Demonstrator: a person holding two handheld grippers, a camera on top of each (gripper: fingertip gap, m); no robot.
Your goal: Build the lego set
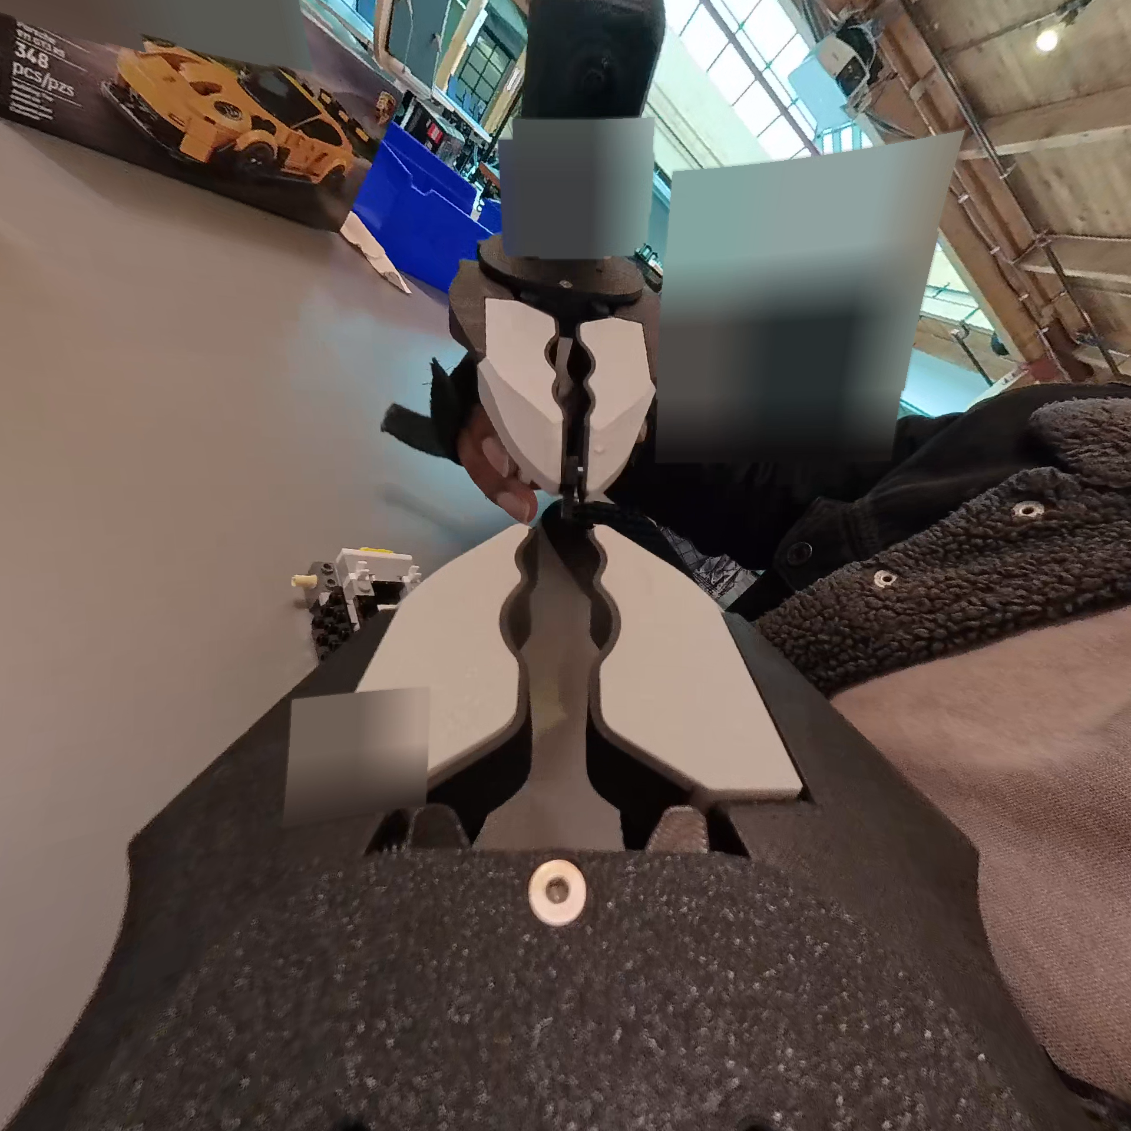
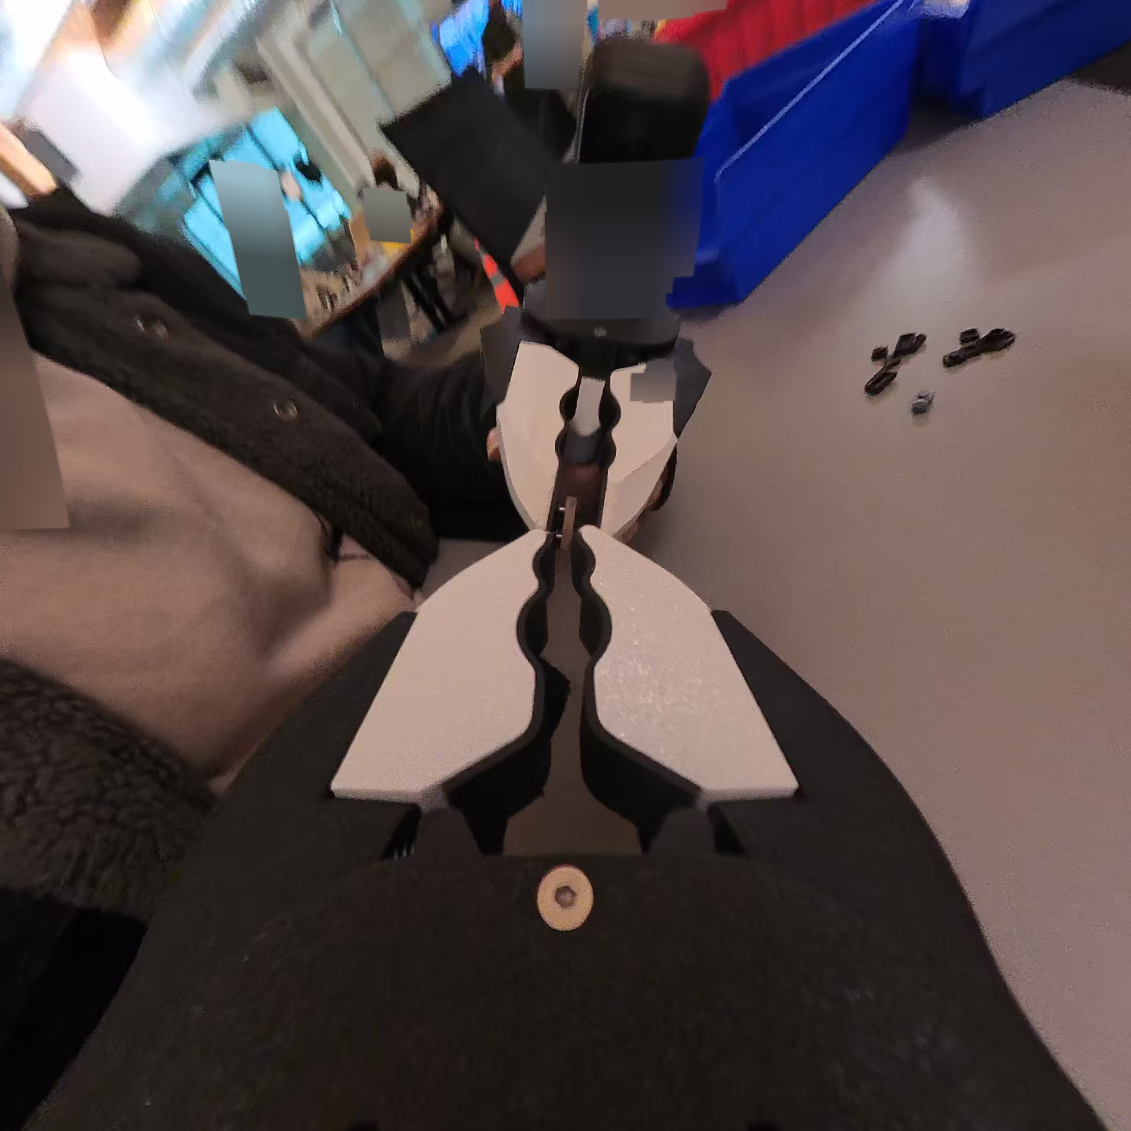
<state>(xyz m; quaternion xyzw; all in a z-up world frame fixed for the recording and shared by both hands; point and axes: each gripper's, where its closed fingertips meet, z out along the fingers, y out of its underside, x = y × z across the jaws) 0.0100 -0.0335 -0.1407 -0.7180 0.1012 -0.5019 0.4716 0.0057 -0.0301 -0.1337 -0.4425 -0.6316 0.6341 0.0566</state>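
My two grippers meet tip to tip above the grey table point(image 1: 153, 428). My left gripper point(image 1: 563, 533) is shut on a small black lego piece point(image 1: 572, 517). My right gripper point(image 2: 563, 535) faces it and is shut on a thin dark lego piece point(image 2: 569, 517). That gripper also shows in the left wrist view point(image 1: 572, 489), with the thin piece point(image 1: 572, 447) running along between its jaws. The two pieces touch at the tips. A partly built grey, white and black lego assembly point(image 1: 355, 587) sits on the table to the left.
The lego box with a yellow car picture point(image 1: 183, 122) lies at the far left. Blue bins point(image 2: 795, 183) stand at the table's back. Loose black pieces point(image 2: 918, 361) and a small grey piece point(image 2: 921, 404) lie on the right. A person's dark coat point(image 2: 214, 398) is close by. Left and right tips are no more than a few centimetres apart.
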